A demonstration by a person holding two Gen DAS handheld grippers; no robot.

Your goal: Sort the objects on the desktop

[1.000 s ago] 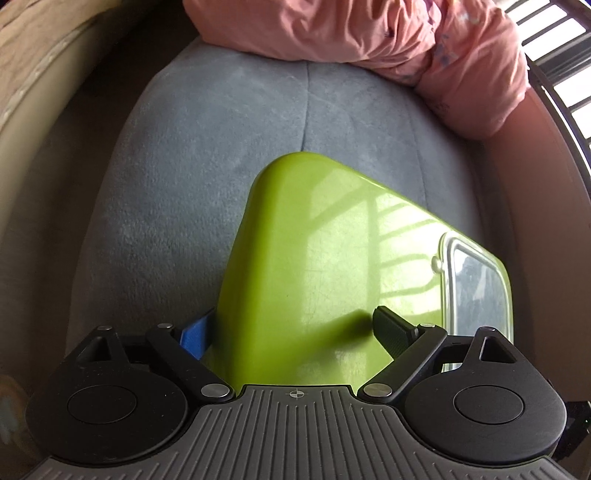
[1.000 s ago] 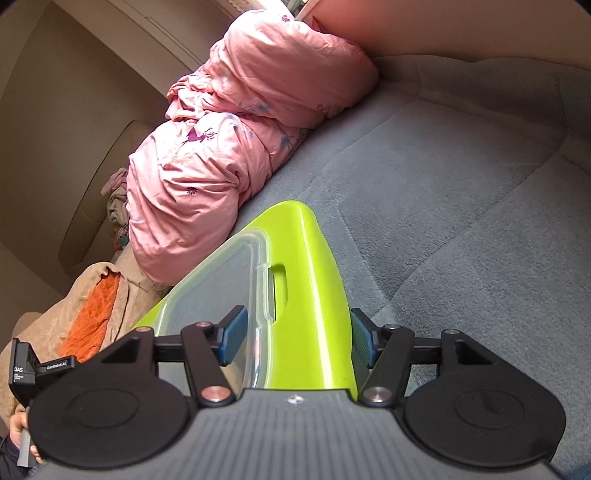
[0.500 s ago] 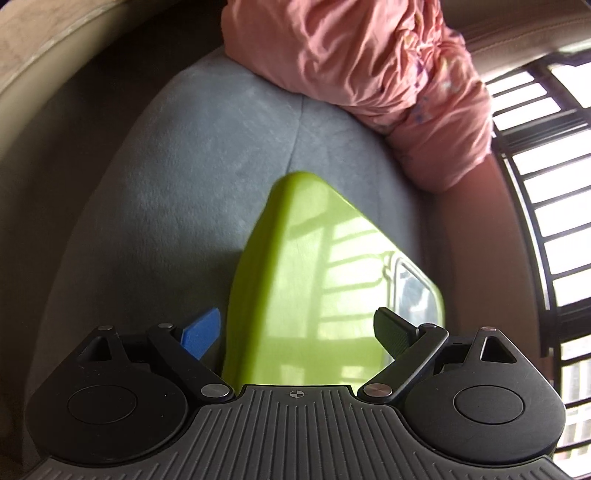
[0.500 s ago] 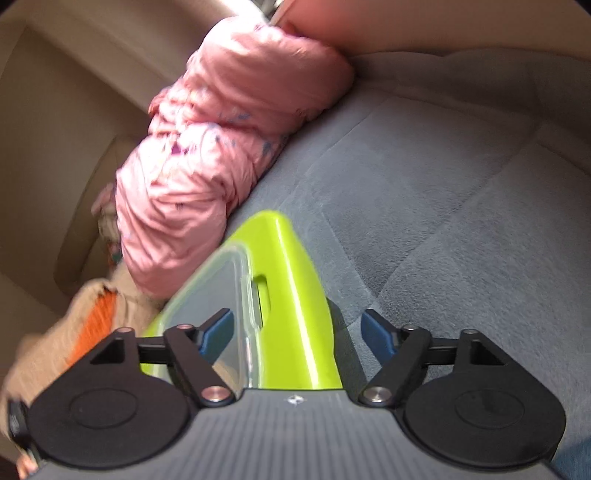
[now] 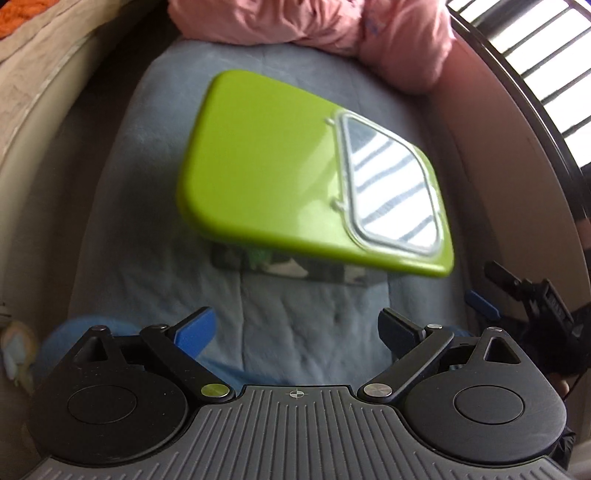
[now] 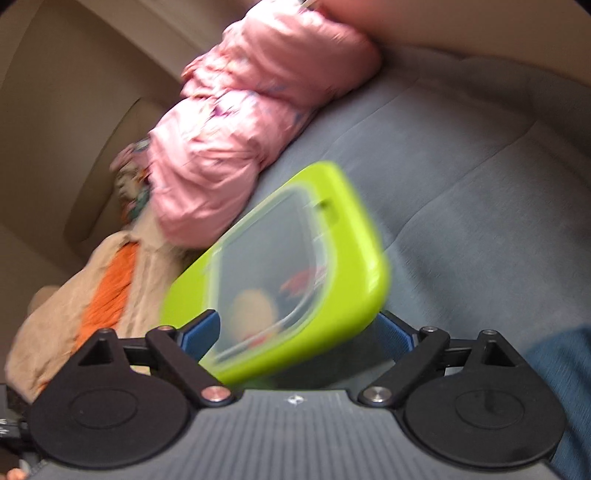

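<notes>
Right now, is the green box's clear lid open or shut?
Shut: the clear lid lies flat in the green box top.

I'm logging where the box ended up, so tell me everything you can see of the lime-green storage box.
The lime-green storage box is glossy plastic with rounded corners and a clear inset window framed by a pale rim. It sits lid-up on the grey-blue cushion, near the pink bedding. Through the window, blurred items show inside: something pale and round, something red. The see-through base below the lid is partly visible. The left gripper is open and apart from it; the right gripper is open around its near edge.
</notes>
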